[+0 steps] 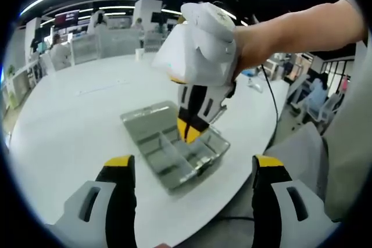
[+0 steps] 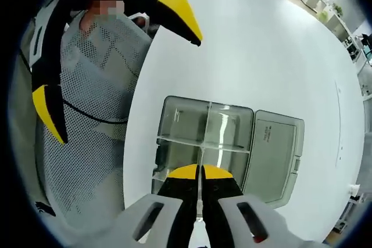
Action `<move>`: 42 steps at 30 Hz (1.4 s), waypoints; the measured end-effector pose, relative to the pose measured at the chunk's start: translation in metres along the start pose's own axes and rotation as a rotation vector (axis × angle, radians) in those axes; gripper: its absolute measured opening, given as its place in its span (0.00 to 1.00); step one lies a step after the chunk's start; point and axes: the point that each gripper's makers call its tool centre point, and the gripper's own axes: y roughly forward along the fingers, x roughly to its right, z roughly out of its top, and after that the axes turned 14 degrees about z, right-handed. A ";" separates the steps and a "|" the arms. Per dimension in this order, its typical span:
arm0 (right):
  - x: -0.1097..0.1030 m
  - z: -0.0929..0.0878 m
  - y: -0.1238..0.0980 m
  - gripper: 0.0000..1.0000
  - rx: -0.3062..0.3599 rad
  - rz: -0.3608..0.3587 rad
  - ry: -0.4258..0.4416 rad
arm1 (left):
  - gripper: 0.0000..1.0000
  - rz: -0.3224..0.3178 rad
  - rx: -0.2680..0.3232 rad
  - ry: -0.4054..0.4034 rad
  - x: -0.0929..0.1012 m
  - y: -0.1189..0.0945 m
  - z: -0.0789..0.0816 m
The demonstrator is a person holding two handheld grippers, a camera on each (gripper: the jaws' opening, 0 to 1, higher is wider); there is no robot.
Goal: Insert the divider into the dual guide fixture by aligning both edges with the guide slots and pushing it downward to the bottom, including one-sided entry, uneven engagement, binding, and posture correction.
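Insertion is underway: my right tool (image 2: pixel 200 172) pinches the clear divider (image 2: pixel 201 143) upright over the grey fixture (image 2: pixel 232 117) near the surface (image 2: pixel 261 45) edge. My left tool (image 1: pixel 192 164) hangs spread and empty. Next I'd judge: level both edges, push down.

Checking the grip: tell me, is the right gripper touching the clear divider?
Touching. The right gripper view shows the right gripper closed on the clear divider above the box.

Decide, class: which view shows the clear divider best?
The right gripper view: the divider runs edge-on from the right tongs into the open box. In the left gripper view, the right tongs hide it over the box.
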 end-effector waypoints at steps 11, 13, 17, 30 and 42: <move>0.001 0.000 0.004 0.00 0.006 0.001 -0.008 | 0.81 0.001 -0.001 0.001 0.000 0.000 0.000; 0.001 0.000 0.005 0.00 0.006 0.002 -0.006 | 0.81 0.002 -0.002 0.001 0.000 -0.001 0.001; 0.001 0.000 0.006 0.00 0.003 0.004 -0.014 | 0.81 0.003 -0.003 0.001 0.001 -0.002 0.002; 0.002 -0.001 0.010 0.00 -0.002 0.007 -0.023 | 0.81 0.004 -0.005 -0.003 -0.002 -0.001 0.001; 0.003 -0.002 0.014 0.00 -0.003 0.007 -0.027 | 0.81 0.004 -0.007 -0.005 -0.003 0.000 -0.001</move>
